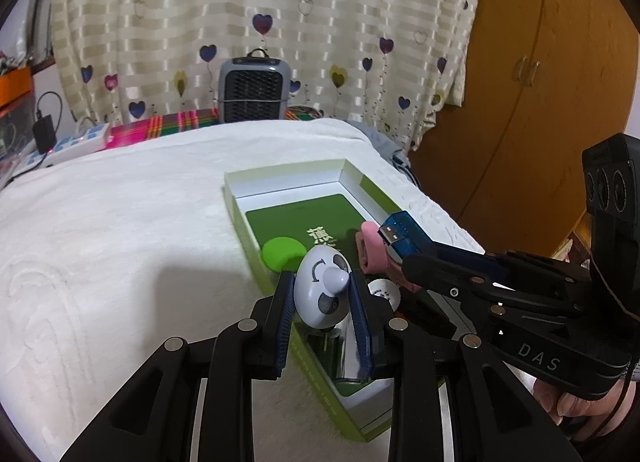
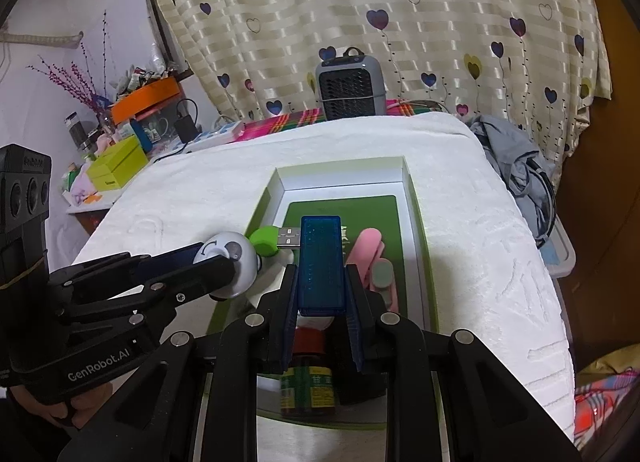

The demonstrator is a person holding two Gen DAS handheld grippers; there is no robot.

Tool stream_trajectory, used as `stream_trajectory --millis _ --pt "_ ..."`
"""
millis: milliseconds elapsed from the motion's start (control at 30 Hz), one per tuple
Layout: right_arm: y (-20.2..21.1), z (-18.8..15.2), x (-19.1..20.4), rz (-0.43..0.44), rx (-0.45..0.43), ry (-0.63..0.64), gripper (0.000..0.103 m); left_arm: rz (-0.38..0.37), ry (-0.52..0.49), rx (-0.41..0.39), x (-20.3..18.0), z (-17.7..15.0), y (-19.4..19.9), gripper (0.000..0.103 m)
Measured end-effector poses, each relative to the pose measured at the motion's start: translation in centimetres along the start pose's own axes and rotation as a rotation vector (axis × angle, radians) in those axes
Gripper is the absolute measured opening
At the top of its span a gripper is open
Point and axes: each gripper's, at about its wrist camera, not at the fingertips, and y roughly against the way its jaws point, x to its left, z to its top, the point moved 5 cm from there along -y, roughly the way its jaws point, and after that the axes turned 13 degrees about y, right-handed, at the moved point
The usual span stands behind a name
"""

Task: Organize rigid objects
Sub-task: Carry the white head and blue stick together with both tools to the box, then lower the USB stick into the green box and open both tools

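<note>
An open green box with white inner walls lies on a white towel. My left gripper is shut on a white egg-shaped toy with a nose and dark patches, held over the box's near left edge; it also shows in the right wrist view. My right gripper is shut on a blue translucent USB device, held above the box. In the box lie a green round piece, a pink clip, a white ball and a small bottle.
The white towel covers the surface. A grey heater stands at the back before a heart-patterned curtain. A power strip lies back left. Cluttered shelf items stand left, grey cloth and a wooden wardrobe right.
</note>
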Motion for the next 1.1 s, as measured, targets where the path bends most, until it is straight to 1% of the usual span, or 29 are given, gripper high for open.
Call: stream_trajectory --millis 267,600,733,1100 --pt "-0.9 -0.5 -0.7 -0.001 0.031 -0.005 0.023 -0.011 -0.018 0.023 -0.9 -0.3 -1.4 0.026" --pt "-2.3 -1.1 -1.0 0.008 0.075 0.004 0.023 0.006 -0.012 0.059 -0.5 -0.4 -3.3 0.026" --pt "-2.6 -1.4 -1.0 0.013 0.093 0.008 0.023 0.006 -0.015 0.059 -0.5 -0.4 -3.4 0.026" --pt "-2.8 -1.2 -1.6 -0.006 0.088 0.005 0.023 0.011 -0.025 0.044 -0.8 0.5 -4.2 0.025"
